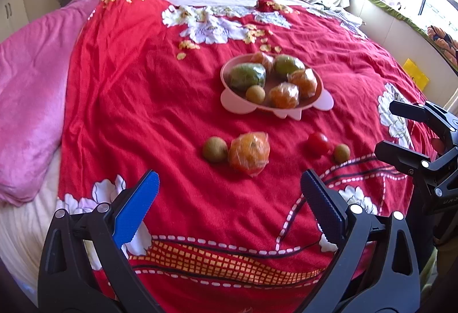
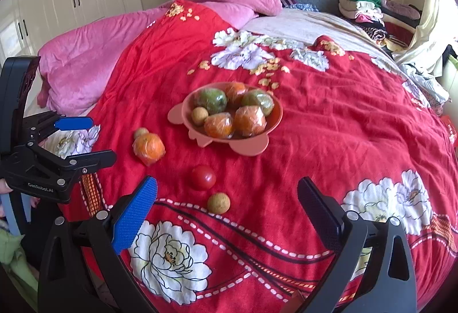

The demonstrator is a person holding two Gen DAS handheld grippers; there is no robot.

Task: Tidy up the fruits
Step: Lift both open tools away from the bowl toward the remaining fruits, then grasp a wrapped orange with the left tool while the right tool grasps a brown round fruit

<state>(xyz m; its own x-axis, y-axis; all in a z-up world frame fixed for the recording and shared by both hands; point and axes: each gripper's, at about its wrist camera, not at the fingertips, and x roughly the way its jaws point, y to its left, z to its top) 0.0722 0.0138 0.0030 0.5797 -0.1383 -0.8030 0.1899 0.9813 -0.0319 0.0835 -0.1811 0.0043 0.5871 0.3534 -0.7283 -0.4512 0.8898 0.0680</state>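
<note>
Fruit partly gathered: pink bowl (image 1: 229,75) on the red floral bedspread (image 1: 143,112) holding six pieces, namely two green wrapped fruits (image 1: 247,76), three wrapped oranges (image 1: 284,95) and one small brown round fruit (image 1: 255,93). Still loose on the bed, on the near side of the bowl: a wrapped orange (image 1: 249,153) touching a small brown fruit (image 1: 214,149) on its left, and further right a red tomato (image 1: 318,143) just beside another small brown fruit (image 1: 341,153). Judged past the halfway mark, six in and four left out. Left tool (image 1: 229,192) spread wide and empty, hovering above the bedspread on the near side of the orange pair, roughly lined up with it. Right tool (image 2: 227,198) likewise spread wide, gripping nothing, with the tomato (image 2: 203,177) and the brown fruit (image 2: 218,203) lying ahead between its two blue-padded fingers (image 2: 134,215). Nothing lifted or in transit at this moment. Remaining work, as judged: four separate pick-ups into a bowl already crowded, with bare space mostly near its front rim. Plastic wrap on the orange likely slippery; small round fruits apt to roll on the soft, creased cloth if nudged
</note>
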